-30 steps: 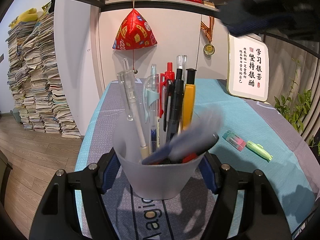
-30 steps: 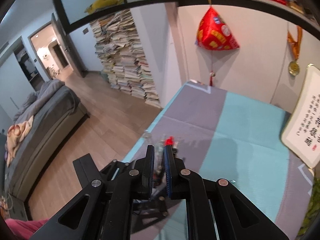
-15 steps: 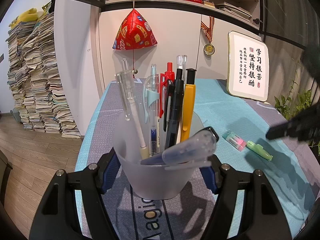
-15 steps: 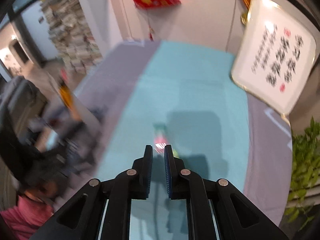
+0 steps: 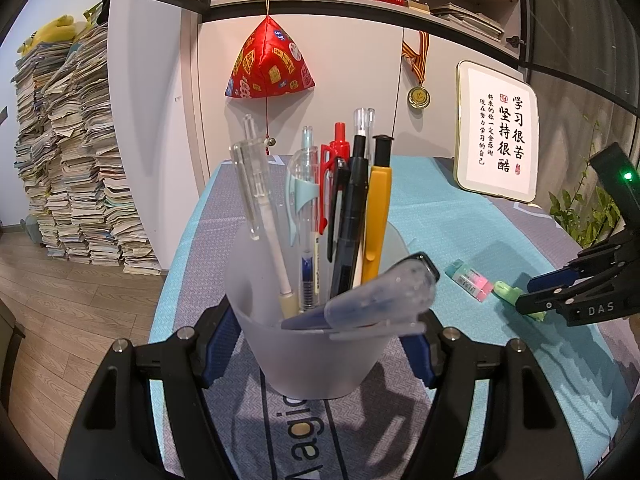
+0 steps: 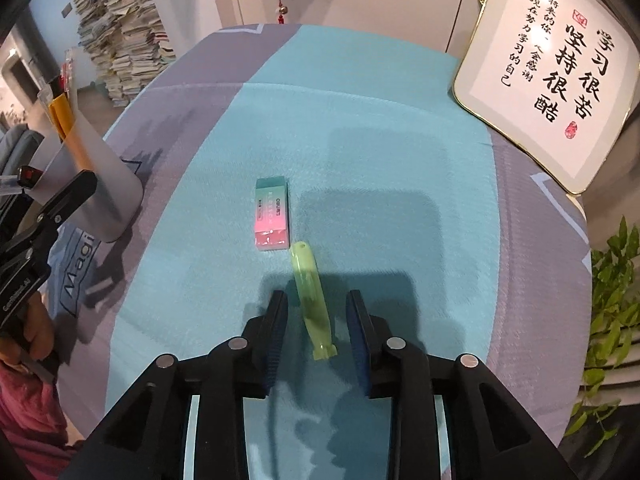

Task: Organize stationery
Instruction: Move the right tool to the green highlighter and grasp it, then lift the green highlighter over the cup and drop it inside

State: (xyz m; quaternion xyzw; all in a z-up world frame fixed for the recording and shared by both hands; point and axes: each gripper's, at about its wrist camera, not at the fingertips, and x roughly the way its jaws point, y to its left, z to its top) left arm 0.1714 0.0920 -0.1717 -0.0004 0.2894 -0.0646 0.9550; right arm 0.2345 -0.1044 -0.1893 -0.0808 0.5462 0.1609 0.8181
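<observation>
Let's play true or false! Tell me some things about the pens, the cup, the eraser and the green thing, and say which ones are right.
1. The left gripper holds the frosted cup. True.
2. The eraser is inside the cup. False: it lies on the tablecloth.
3. The green highlighter lies between the right gripper's opening jaws. True.
4. The yellow pen lies flat on the tablecloth. False: it stands in the cup.

a red pyramid-shaped fabric ornament (image 5: 269,63) and a gold medal on a striped ribbon (image 5: 419,96) hang by the wall; a white framed calligraphy board (image 5: 498,136) leans near leafy green plants (image 6: 612,280); tall stacks of worn paper (image 5: 72,152) stand on the wooden floor.
</observation>
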